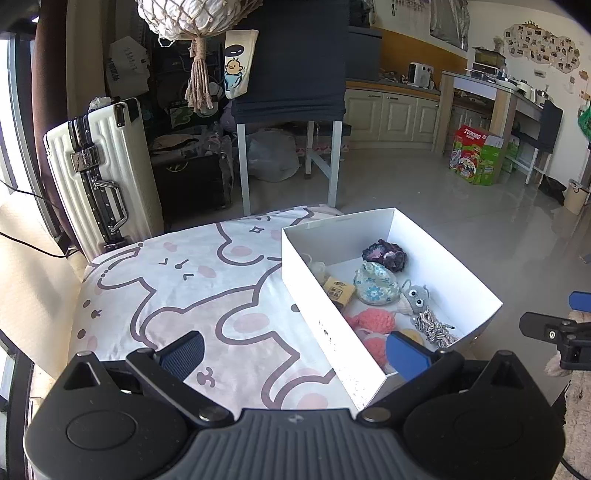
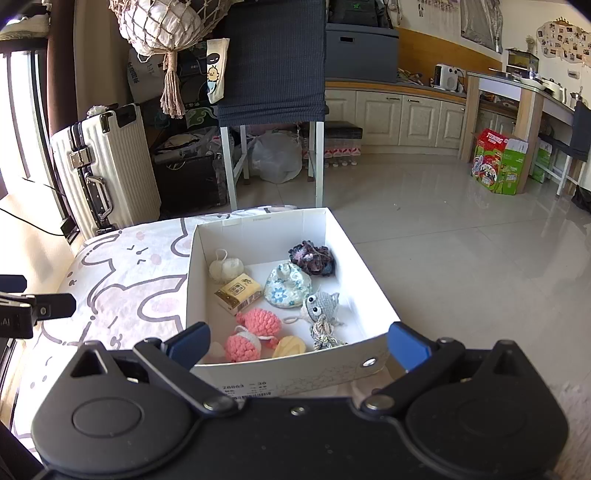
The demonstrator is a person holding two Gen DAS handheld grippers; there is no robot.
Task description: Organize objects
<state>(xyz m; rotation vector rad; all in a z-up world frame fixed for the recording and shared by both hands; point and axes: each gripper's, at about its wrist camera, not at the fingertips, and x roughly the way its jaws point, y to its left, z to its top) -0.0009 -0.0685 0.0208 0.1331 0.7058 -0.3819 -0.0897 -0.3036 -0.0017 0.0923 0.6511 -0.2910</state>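
Note:
A white cardboard box [image 2: 258,221] [image 1: 439,254] sits on a cartoon-print cloth [image 1: 207,288] [image 2: 129,273]. Inside lie a cream yarn ball [image 2: 226,268], a yellow packet [image 2: 239,294] [image 1: 338,290], a floral pouch [image 2: 289,285] [image 1: 376,283], a dark purple crochet piece [image 2: 313,257] [image 1: 386,254], a grey crochet toy [image 2: 319,304] [image 1: 414,298], pink crochet pieces [image 2: 255,330] [image 1: 371,321] and a pale yellow piece [image 2: 290,347]. My right gripper [image 2: 299,345] hangs open above the box's near wall, holding nothing. My left gripper [image 1: 295,354] is open over the cloth and the box's left wall, empty.
A white suitcase [image 1: 99,173] [image 2: 107,162] stands at the back left beside a dark-covered chair [image 1: 291,59] [image 2: 273,62]. A netted bundle [image 1: 195,14] hangs overhead. A green and red carton [image 1: 476,155] [image 2: 498,160] stands on the tiled floor at the right.

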